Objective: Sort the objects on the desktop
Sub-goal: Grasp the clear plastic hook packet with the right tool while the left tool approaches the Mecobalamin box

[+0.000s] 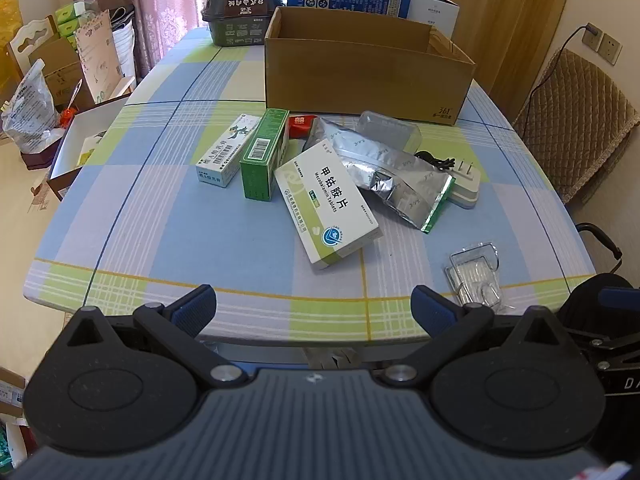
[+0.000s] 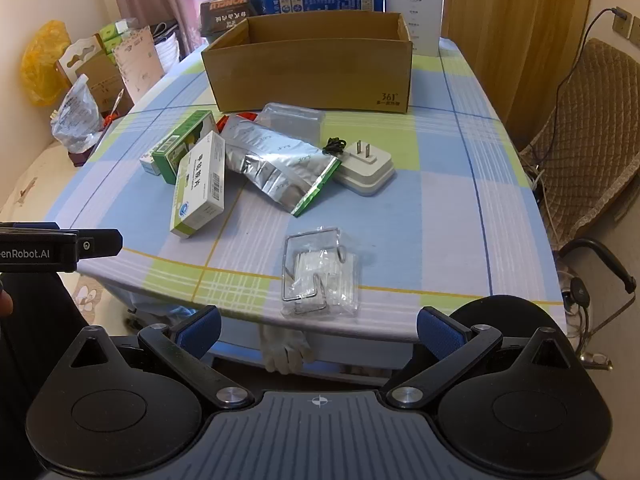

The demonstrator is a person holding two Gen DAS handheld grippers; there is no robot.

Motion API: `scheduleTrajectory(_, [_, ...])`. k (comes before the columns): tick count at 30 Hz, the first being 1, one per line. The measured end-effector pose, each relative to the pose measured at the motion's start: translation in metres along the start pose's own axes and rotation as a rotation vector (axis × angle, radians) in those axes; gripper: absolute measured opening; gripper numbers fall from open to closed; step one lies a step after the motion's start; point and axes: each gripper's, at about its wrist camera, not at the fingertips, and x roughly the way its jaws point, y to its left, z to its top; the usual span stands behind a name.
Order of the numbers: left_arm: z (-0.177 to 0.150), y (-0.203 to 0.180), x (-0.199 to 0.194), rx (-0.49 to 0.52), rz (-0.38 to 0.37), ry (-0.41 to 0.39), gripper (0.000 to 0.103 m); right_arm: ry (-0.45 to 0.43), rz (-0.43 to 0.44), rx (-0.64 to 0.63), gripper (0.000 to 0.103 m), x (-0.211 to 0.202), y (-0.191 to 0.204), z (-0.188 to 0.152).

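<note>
left gripper spread wide, empty, above table

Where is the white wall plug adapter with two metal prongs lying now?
The white wall plug adapter lies flat on the checked tablecloth, right of the silver foil pouch, whose corner overlaps it, with a small black cord bundle just behind.

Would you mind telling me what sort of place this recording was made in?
Most likely a room in a home: a table with a checked tablecloth, pink curtains at the window, and a padded chair beside a wall socket.
</note>
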Motion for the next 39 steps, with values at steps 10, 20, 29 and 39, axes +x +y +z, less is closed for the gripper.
scheduleTrajectory(10, [0.002, -0.001, 0.001, 0.001, 0.000, 0.003, 0.102, 0.000, 0.004, -0.003, 0.101, 0.001, -0.001, 0.003])
scheduleTrajectory(20, [0.001, 0.001, 0.001, -0.004, -0.003, 0.003, 0.102, 0.000, 0.001, -0.009, 0.101, 0.002, 0.001, 0.002])
scheduleTrajectory(29, [0.002, 0.004, 0.004, 0.002, -0.013, 0.006, 0.102, -0.033, -0.013, -0.101, 0.101, 0.008, 0.011, -0.002])
scheduleTrajectory(39, [0.020, 0.010, 0.021, 0.038, -0.016, 0.012, 0.102, -0.079, -0.008, -0.191, 0.101, 0.036, 0.020, 0.009])
